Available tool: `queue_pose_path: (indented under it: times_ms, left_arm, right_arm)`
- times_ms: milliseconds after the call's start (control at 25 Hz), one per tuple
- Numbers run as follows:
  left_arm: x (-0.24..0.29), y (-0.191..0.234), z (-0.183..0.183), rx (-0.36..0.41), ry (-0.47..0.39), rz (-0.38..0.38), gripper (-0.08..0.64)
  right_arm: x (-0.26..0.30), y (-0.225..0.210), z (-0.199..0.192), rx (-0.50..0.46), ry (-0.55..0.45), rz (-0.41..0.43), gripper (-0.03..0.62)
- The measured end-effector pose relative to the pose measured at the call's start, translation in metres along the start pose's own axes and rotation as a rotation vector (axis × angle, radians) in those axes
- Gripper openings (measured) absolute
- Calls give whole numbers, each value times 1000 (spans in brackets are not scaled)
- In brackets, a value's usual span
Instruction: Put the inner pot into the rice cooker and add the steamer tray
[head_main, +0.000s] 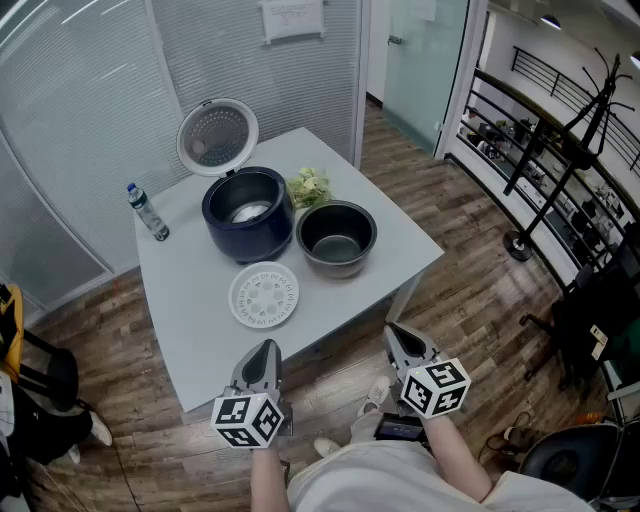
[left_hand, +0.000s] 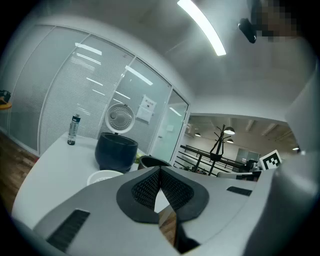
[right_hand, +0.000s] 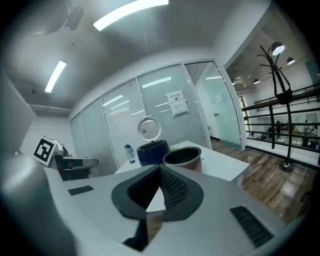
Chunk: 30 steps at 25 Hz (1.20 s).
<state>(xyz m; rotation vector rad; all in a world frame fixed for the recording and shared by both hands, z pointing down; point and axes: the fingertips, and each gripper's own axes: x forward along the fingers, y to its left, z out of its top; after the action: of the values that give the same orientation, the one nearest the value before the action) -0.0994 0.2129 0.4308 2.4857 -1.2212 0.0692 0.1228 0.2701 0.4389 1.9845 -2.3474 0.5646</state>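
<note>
A: Why do the left gripper (head_main: 263, 352) and right gripper (head_main: 400, 342) hang clenched and empty, short of the desk (head_main: 190, 330)?

B: Nothing's started, I'd say. Pot (head_main: 336, 237) sits at 3 o'clock of the open cooker (head_main: 247, 213), tray (head_main: 264, 295) at 6, laid out for loading.

I can't read the notice (head_main: 292, 18) in the head view: the top edge crops it and its print is too small. The pale green bundle (head_main: 309, 186) behind the inner pot (head_main: 337, 237) is too small to name, and the label on the bottle (head_main: 148, 212) is illegible. The bottom edge cuts off the forearms (head_main: 456, 462). In its own view the body of the left gripper (left_hand: 160, 169) hides most of the inner pot and the near part of the steamer tray (left_hand: 102, 176). The right gripper (right_hand: 160, 168) covers the near bench (right_hand: 225, 162).
</note>
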Motion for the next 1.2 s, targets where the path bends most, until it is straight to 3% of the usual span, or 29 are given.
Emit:
queue_pose_path:
  times_ms: [200,400,640,680,720,760,800,840,1200]
  left_arm:
    - [-8,-11,-12,-26,3,17,9]
    - [-9,-15,4,-47,-41,-7,9]
    - [-4,-27,-8,-12,3,-41,11]
    - [-1,-33,-12,-2,21,-64,37]
    - [1,-38,-16,0,42,-84,231]
    - [4,-40,-20,0,59,-95,292]
    - [5,-41,-21,0,66,-97,293]
    - [5,-40,-22,1,68,-94,293]
    - [12,-33,-26,-13,87,-97,291]
  right_arm:
    - [-13,-4,-8,3,26,17,17]
    - [-17,-7,1,-9,-3,-7,17]
    - [-20,-8,1,-8,-5,19,17]
    - [-21,-3,2,2,-11,54,17]
    - [-22,2,3,14,-11,97,21]
    - [-22,7,4,26,-6,134,102]
    - [-21,11,4,36,-1,155,182]
    - [-19,12,5,46,-1,158,206]
    - [-19,2,8,89,-5,106,221]
